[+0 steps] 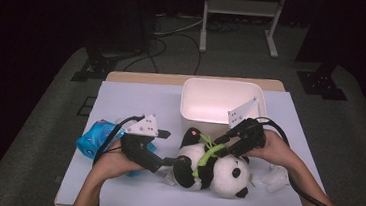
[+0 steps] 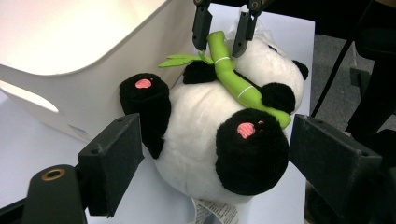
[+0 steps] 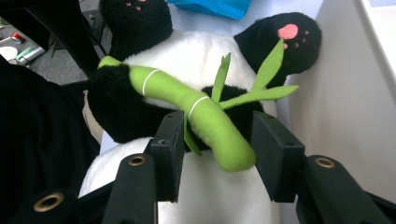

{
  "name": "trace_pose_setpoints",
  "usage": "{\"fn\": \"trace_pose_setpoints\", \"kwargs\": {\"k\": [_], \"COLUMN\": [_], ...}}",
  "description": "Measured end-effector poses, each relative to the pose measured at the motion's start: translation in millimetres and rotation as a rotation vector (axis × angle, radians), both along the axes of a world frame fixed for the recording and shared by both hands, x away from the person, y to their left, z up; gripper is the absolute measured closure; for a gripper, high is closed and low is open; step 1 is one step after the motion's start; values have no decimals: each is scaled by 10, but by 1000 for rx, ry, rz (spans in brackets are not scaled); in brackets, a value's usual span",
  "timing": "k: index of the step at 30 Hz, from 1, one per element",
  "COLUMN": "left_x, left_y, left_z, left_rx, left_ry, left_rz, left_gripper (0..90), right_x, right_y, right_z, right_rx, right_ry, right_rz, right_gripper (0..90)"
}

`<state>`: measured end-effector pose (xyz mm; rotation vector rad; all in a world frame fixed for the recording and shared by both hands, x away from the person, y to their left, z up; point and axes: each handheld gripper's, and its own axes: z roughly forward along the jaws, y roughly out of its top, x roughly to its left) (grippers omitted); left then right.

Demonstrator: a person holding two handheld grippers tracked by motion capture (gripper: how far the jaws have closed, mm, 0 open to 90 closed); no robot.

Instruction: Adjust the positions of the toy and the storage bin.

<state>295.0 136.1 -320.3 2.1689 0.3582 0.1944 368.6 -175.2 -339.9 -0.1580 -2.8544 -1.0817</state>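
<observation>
A black-and-white plush panda lies on its back on the white sheet, against the front of a white bin. A green felt bamboo stalk runs across its belly. My left gripper is shut on the panda's lower body, one pad against each side by the pink-soled foot. My right gripper is open, and its jaws straddle the leafy end of the bamboo without pressing on it.
The white bin stands just behind the panda. A blue packet lies at the left under my left hand. A crumpled clear wrapper rests by my right wrist. The sheet has bare room at the back left.
</observation>
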Motion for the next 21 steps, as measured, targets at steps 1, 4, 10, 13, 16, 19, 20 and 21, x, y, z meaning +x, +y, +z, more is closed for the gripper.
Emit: {"fn": "trace_pose_setpoints", "kwargs": {"k": [1, 4, 10, 13, 16, 19, 20, 21], "left_x": [0, -1, 5, 7, 9, 12, 12, 12], "left_y": [0, 1, -4, -3, -6, -9, -9, -8], "left_z": [1, 1, -10, -12, -15, -20, -20, -22], "left_rx": [0, -1, 3, 3, 3, 9, 9, 8], "left_ry": [0, 0, 4, 5, 6, 5, 5, 7], "left_rz": [-1, -1, 0, 0, 3, 0, 0, 1], "left_gripper": [168, 168, 161, 161, 161, 161, 161, 161], "right_x": [-3, -6, -19, -48, -52, -50, -51, -51], "right_y": [21, 36, 30, 1, -10, -25, -27, -27], "right_z": [-9, -22, -46, -26, -30, -16, -9, -9], "right_rx": [-3, -4, 4, 21, 32, 50, 46, 46], "right_ry": [7, 10, 30, 20, 39, 43, 38, 38], "right_rz": [4, 10, 15, 23, 31, 26, 26, 26], "right_gripper": [544, 545, 623, 742, 754, 764, 765, 765]}}
